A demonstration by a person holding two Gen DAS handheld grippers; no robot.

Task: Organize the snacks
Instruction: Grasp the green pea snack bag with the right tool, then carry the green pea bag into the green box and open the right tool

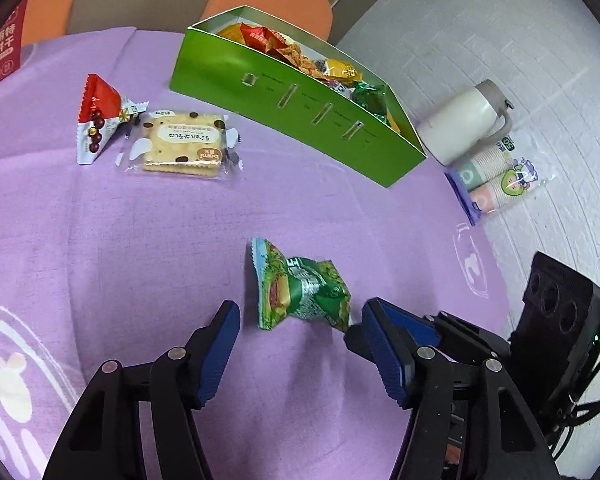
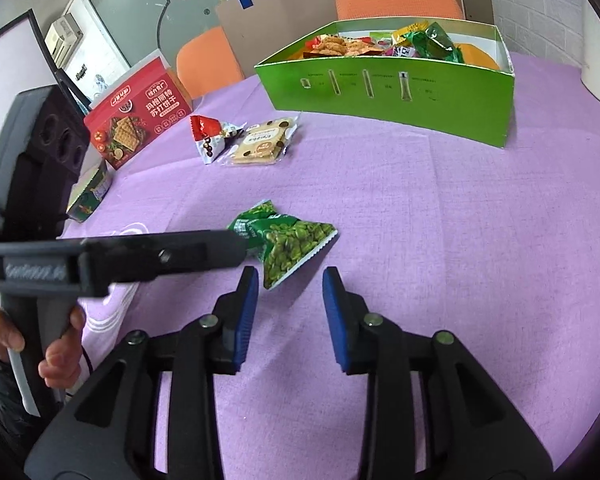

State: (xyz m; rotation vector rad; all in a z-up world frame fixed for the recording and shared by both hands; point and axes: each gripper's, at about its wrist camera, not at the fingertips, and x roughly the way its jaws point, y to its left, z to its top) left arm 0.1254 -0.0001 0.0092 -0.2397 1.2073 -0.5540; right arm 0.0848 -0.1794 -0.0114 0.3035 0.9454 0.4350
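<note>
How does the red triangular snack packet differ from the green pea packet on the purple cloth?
The red triangular packet stands as a pyramid; the green pea packet lies flatter.
The red one lies far off, touching the biscuit packet; the green one sits alone, by both open claws.
Both remain outside the green box.

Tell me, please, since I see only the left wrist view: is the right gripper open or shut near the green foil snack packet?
Observer: The right gripper is open; the green foil snack packet lies on the purple cloth just ahead of its fingers.
Operator: Thank you. Is anything standing beyond my left edge?
Observer: Yes, a small green carton sits beside the red cardboard cracker box.
Operator: And what holds the left gripper?
Observer: A person's hand grips its grey handle.
</note>
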